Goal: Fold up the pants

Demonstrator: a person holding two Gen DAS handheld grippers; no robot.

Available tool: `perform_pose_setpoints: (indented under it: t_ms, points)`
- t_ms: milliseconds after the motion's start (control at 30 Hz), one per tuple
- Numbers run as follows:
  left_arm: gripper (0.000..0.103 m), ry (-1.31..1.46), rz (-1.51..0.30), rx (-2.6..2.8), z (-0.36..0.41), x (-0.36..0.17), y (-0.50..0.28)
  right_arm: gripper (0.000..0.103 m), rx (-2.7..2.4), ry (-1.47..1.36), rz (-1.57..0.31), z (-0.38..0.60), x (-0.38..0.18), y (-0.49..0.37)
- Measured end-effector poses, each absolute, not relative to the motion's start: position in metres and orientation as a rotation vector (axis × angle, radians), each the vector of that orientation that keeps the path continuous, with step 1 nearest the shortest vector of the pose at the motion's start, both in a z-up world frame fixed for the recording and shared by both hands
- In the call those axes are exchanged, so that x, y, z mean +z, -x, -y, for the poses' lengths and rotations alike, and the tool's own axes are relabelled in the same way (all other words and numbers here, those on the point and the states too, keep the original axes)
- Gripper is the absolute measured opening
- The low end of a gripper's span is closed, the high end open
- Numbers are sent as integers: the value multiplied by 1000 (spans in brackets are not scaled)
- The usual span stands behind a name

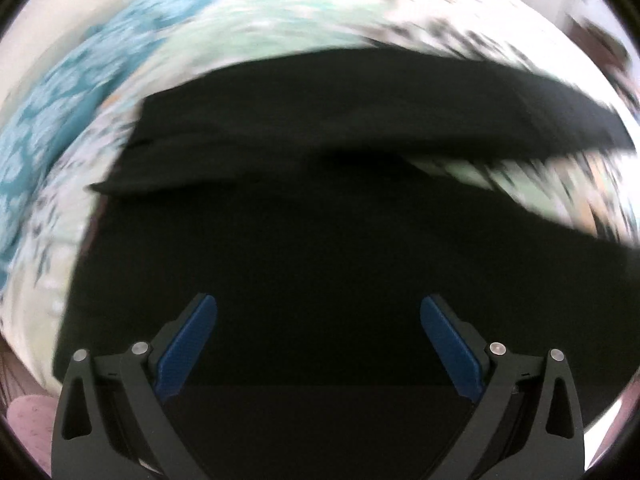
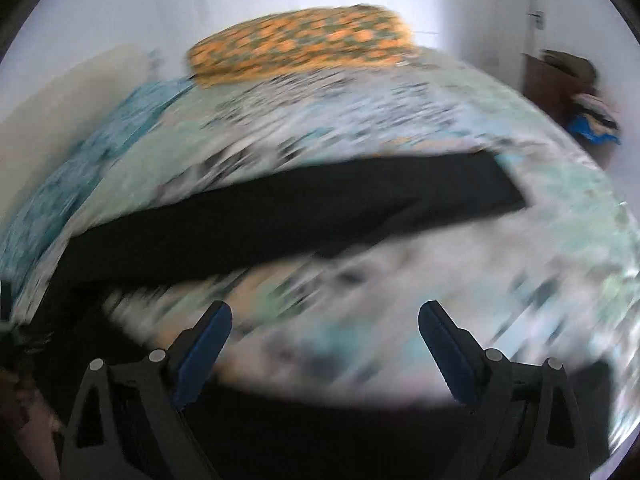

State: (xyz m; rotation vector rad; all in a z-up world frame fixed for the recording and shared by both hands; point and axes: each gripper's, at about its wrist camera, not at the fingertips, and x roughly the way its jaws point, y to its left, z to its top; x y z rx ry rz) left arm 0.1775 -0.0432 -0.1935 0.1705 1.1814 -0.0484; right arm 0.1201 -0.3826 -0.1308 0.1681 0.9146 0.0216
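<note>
While both views are badly smeared, the count reads clearly: one pair of black pants point(image 1: 320, 220), one orange-patterned pillow point(image 2: 304, 46) at the far end of the bed point(image 2: 400, 288), two grippers. Pants lie on the bed's patterned sheet, w/ one long leg point(image 2: 280, 216) stretched across the right wrist view from lower left to a squared hem at right; in the left wrist view the dark cloth fills most of the frame, an upper layer lying over a lower one.

Edges & room: bare sheet shows on the near side of the leg below the right gripper point(image 2: 325, 320), and more beyond the leg up to the pillow. A wall stands behind the bed; dark furniture w/ a heap of cloth point(image 2: 596, 120) sits off to the right.

Left gripper point(image 1: 318, 312) points steeply down over the pants, jaws spread wide, nothing between them. Right gripper tilts down over bare sheet, jaws wide too, holding nothing.
</note>
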Motion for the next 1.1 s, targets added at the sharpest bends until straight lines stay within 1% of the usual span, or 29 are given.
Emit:
perform_pose_setpoints:
  t_ms: [133, 300, 367, 433, 533, 667, 867, 1100]
  points:
    - [102, -215, -1170, -105, 68, -207, -162, 94, 146, -119, -1030, 300, -158, -96]
    - [103, -118, -1147, -158, 54, -213, -159, 97, 215, 28, -1074, 247, -177, -87]
    - [103, -134, -1126, -167, 57, -213, -158, 97, 211, 85, -1100, 237, -190, -85]
    - [103, -141, -1112, -161, 57, -214, -158, 97, 185, 117, -1137, 236, -203, -87]
    - [103, -140, -1098, -153, 56, -215, -155, 103, 158, 108, -1130, 242, -208, -82]
    - [103, -142, -1102, -158, 55, -216, -154, 103, 165, 107, -1113, 244, -212, -78]
    - [103, -152, -1099, -164, 55, -216, -153, 103, 198, 88, -1009, 249, -213, -68]
    - [103, -156, -1100, -165, 56, -216, -155, 103, 195, 85, -1005, 248, -213, -69]
